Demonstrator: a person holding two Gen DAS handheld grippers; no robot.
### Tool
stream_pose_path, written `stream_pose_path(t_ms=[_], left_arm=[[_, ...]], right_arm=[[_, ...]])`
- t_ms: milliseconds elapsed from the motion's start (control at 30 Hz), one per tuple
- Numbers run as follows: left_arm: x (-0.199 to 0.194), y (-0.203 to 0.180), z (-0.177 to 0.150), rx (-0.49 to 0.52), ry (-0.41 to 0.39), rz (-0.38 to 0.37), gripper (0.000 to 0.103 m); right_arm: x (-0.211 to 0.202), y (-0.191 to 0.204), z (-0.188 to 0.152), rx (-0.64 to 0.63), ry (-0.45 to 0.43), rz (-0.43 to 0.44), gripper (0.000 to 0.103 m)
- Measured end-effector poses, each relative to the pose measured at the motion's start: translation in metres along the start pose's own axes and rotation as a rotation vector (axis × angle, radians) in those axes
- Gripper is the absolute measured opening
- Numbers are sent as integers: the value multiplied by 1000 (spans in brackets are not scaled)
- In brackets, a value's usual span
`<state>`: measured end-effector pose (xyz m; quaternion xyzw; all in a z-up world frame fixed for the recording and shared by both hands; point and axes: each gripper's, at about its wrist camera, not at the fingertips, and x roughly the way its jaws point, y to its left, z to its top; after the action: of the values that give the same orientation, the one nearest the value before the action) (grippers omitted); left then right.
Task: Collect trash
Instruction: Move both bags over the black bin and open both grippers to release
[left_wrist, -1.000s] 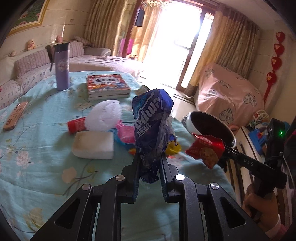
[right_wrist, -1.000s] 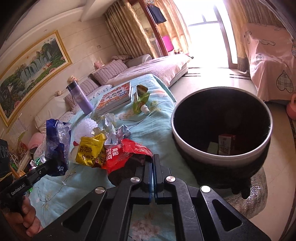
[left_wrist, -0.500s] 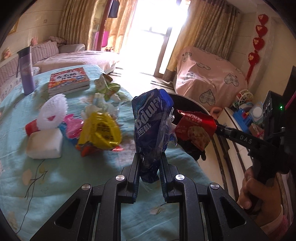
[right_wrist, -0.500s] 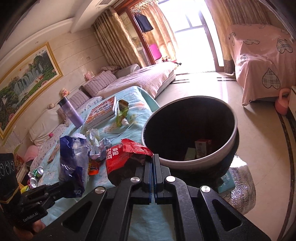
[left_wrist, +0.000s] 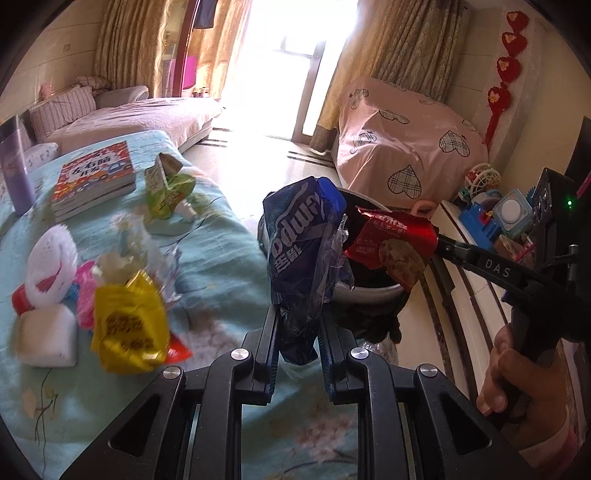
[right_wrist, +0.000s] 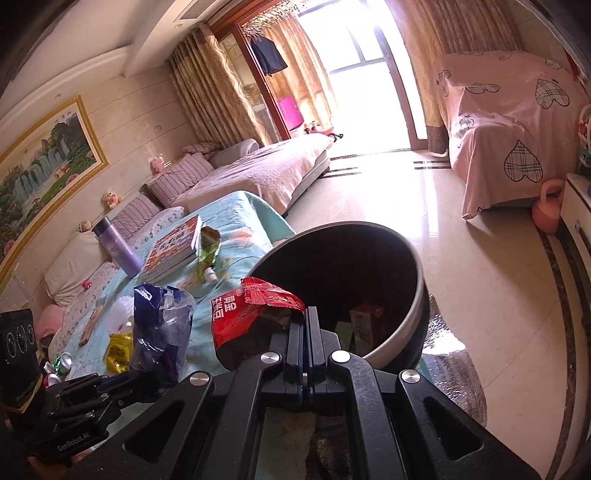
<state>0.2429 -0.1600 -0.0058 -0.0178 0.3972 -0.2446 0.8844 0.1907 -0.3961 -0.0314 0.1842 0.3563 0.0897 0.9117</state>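
My left gripper (left_wrist: 297, 328) is shut on a crumpled blue snack bag (left_wrist: 303, 258) and holds it upright near the table's edge, close to the round black trash bin (left_wrist: 369, 295). My right gripper (right_wrist: 306, 321) is shut on a red snack wrapper (right_wrist: 251, 314) and holds it at the bin's near rim (right_wrist: 417, 306). The red wrapper (left_wrist: 391, 243) also shows in the left wrist view, over the bin's mouth. The blue bag (right_wrist: 159, 325) shows in the right wrist view, left of the red wrapper. A small carton (right_wrist: 364, 325) lies inside the bin.
On the teal table cloth (left_wrist: 221, 266) lie a yellow wrapper (left_wrist: 125, 325), a green pouch (left_wrist: 166, 192), a white block (left_wrist: 44, 336), a white puff (left_wrist: 51, 258), books (left_wrist: 92, 177) and a purple bottle (left_wrist: 14, 173). A pink covered sofa (left_wrist: 402, 155) stands behind the bin.
Both grippers have swung right from over the table toward the bin with their wrappers still held. The red wrapper now hangs over the bin's mouth.
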Motion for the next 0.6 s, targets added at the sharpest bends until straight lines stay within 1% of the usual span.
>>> stream_pose_path(t_ms=[200,400,533,600], left_arm=[[23,-13,20,23,-5,-12,18],[47,-20,38,25,12,-17,19],[65,-25,47,28,28,-11,19],[73,-27,52,33,35,-8,19]], right_arm=[[13,-19,13,13,15,-26,1],[24,-31,22,12,40,-43,2],[31,-38,24,6,59,-59,6],[34,-40,26,5,68,-73,6]])
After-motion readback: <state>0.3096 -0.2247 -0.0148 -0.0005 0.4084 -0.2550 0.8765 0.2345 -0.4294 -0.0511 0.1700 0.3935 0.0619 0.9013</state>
